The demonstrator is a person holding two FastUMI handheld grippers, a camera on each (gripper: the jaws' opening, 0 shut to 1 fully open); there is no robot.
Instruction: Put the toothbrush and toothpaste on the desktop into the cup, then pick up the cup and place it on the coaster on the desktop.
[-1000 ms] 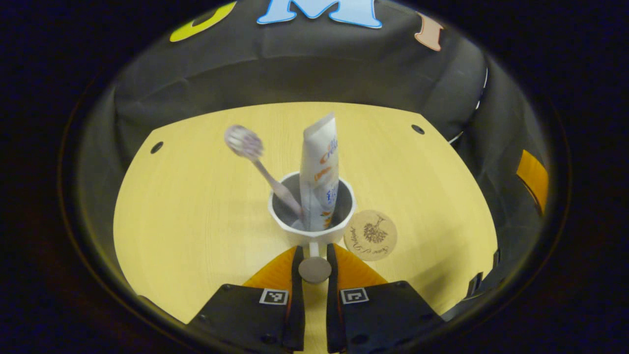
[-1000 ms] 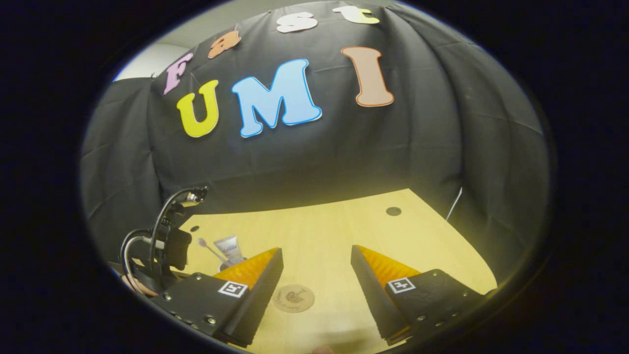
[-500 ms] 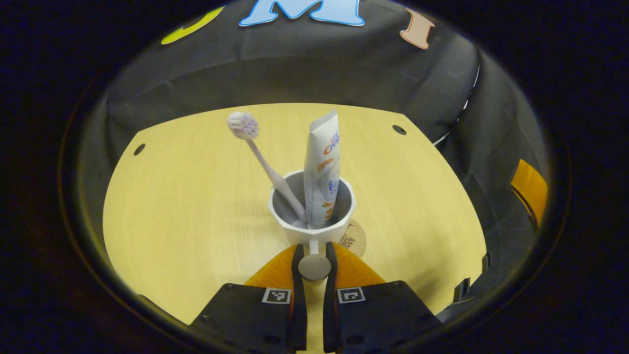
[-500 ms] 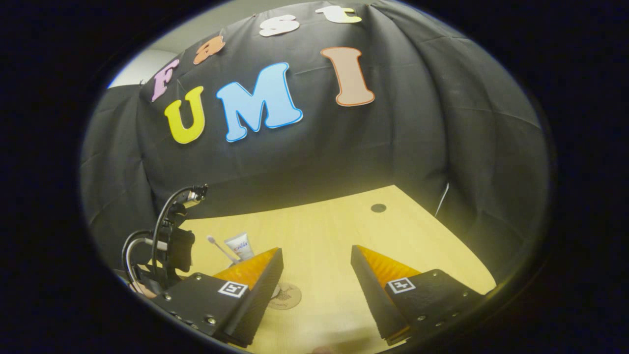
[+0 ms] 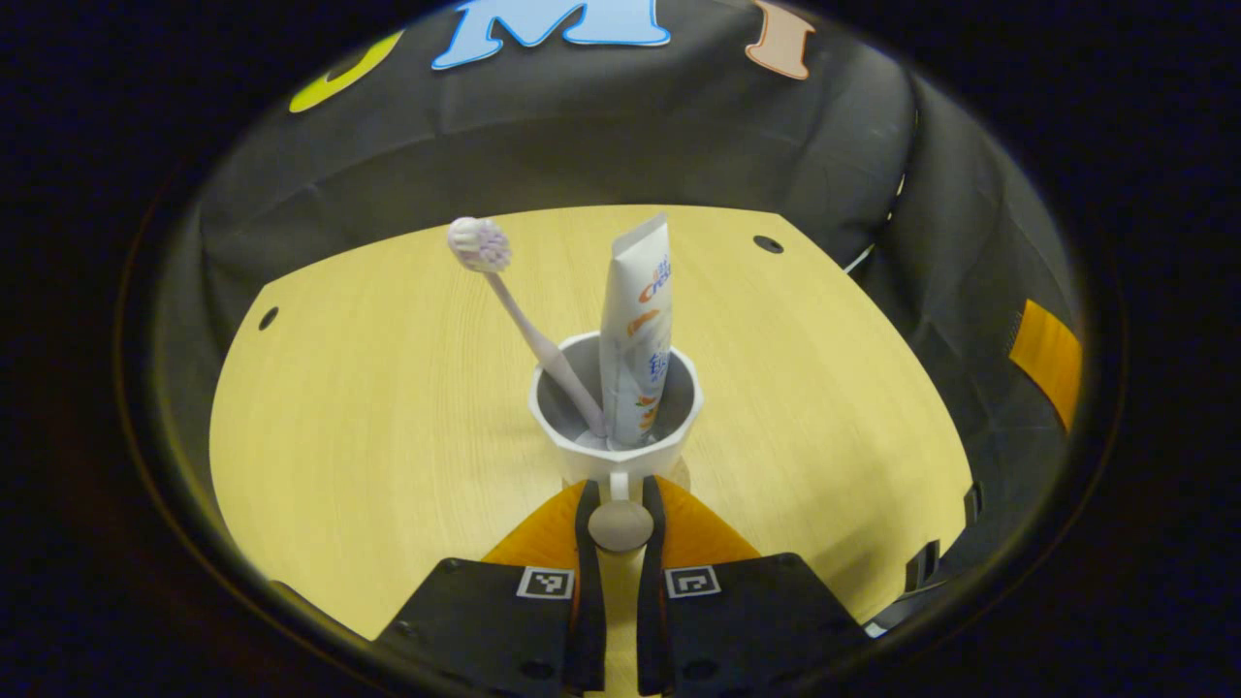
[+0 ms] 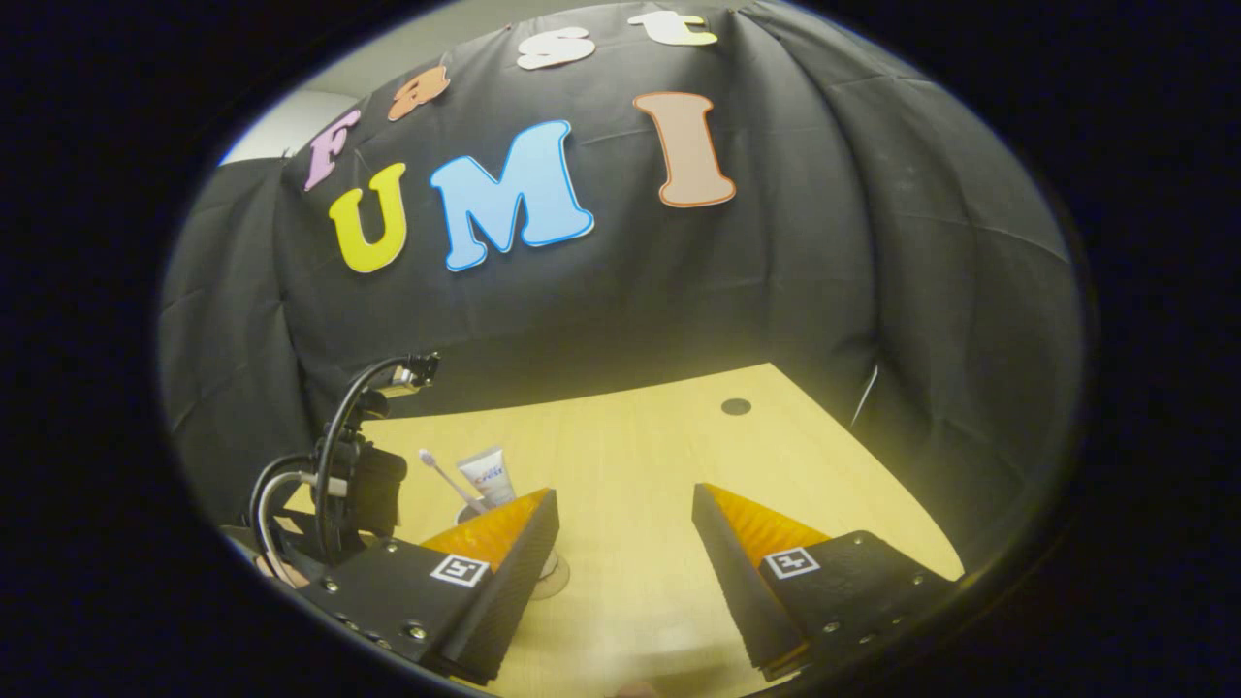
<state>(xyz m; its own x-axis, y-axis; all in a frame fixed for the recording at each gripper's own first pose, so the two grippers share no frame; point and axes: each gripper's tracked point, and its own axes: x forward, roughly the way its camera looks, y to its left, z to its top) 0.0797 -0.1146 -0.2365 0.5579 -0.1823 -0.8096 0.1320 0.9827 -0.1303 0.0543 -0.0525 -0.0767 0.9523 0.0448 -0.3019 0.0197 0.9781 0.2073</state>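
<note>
Toothbrush (image 5: 494,276) and toothpaste (image 5: 635,320) both stand in the cup (image 5: 615,412), so we judge the loading done. Our left gripper (image 5: 619,499) has its fingers nearly closed, pinching the cup's handle. The coaster (image 6: 555,579) peeks out just under the cup's base, so only lowering and release seem left. Our right gripper (image 6: 625,538) waits wide open and empty. Bare desktop (image 5: 388,388) all round, edges well apart.

left gripper (image 5: 618,504): fingers nearly together, clamped | right gripper (image 6: 620,543): fingers spread apart
</note>
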